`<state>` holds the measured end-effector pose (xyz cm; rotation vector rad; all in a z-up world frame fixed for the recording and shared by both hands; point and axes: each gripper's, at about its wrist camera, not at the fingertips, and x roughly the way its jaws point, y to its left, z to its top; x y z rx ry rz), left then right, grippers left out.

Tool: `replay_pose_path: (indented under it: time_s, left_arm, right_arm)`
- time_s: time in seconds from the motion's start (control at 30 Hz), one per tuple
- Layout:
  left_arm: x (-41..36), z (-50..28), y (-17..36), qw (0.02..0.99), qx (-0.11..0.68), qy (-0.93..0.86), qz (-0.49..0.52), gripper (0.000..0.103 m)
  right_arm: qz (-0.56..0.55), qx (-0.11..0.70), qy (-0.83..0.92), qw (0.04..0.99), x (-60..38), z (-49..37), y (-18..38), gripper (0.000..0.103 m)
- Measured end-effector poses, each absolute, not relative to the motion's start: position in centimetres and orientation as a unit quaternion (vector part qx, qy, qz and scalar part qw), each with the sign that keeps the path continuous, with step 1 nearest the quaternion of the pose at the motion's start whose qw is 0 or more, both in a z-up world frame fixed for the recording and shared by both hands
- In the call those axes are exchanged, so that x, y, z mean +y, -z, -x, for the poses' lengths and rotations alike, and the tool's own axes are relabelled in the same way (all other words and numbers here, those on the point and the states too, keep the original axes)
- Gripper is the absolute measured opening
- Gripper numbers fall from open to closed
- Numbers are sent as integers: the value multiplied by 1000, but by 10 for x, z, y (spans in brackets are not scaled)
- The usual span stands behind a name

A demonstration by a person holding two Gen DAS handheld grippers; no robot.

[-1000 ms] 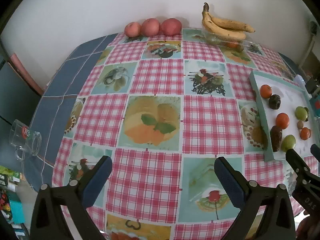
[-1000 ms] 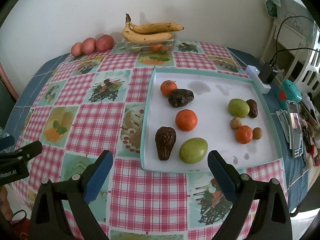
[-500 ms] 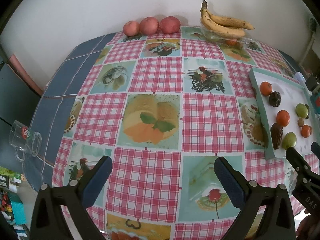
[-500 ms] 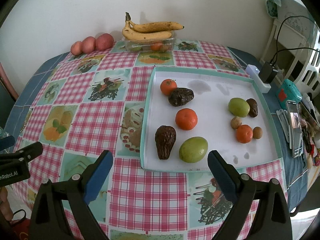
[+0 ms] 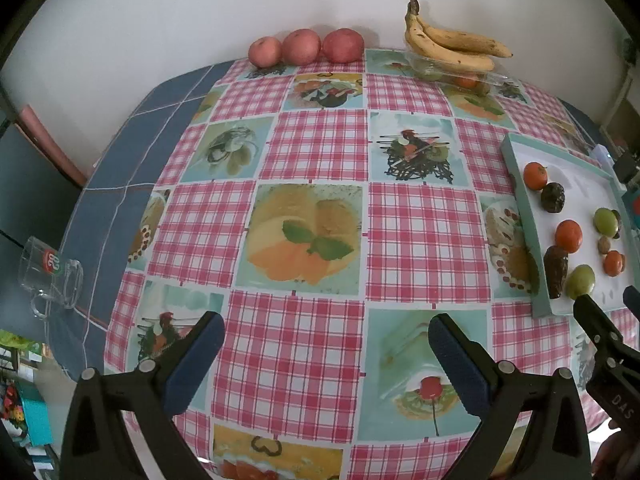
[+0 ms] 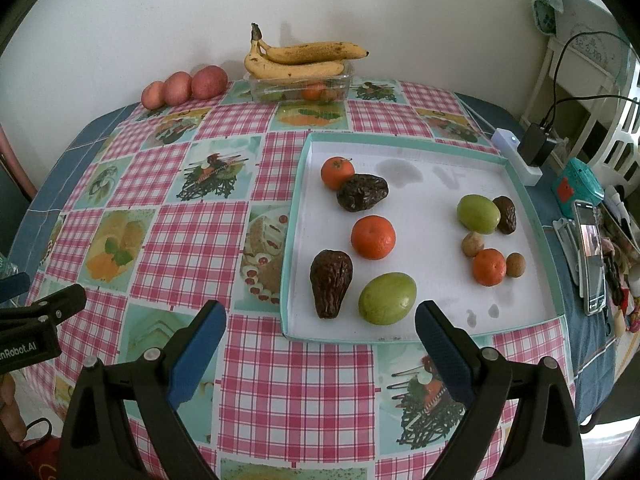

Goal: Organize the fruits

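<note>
So the fruit is mostly sitting in a white tray [image 6: 520, 184] with a teal rim on the right side of the tabletop [image 6: 200, 240]: three tangerines, two green fruits, three wrinkly dark avocados and a couple of small brown nuts. Nearest the right hand-held gripper [image 6: 320, 332] are a green fruit [image 6: 386, 298] at about 12 o'clock and a dark avocado [image 6: 330, 282] at 11, with a tangerine [image 6: 373, 237] just behind them. Further out, at the wall edge, bananas [image 6: 304, 58] lie on a clear container, and three red apples [image 6: 182, 87] sit at 10 o'clock. Both grippers hover wide open holding nothing; the left hand-held gripper [image 5: 326, 344] is over bare checkered cloth, well apart from the tray.
</note>
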<state>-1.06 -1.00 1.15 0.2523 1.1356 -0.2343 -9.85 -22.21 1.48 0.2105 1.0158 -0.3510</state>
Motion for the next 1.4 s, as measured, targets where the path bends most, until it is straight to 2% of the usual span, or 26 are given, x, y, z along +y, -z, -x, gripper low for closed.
replay_pose_path:
  time_s: [1.4]
  left_arm:
    - [-9, 11, -10, 829, 535, 103, -122, 103]
  right_arm:
    - [-99, 489, 164, 851, -220, 98, -10, 96]
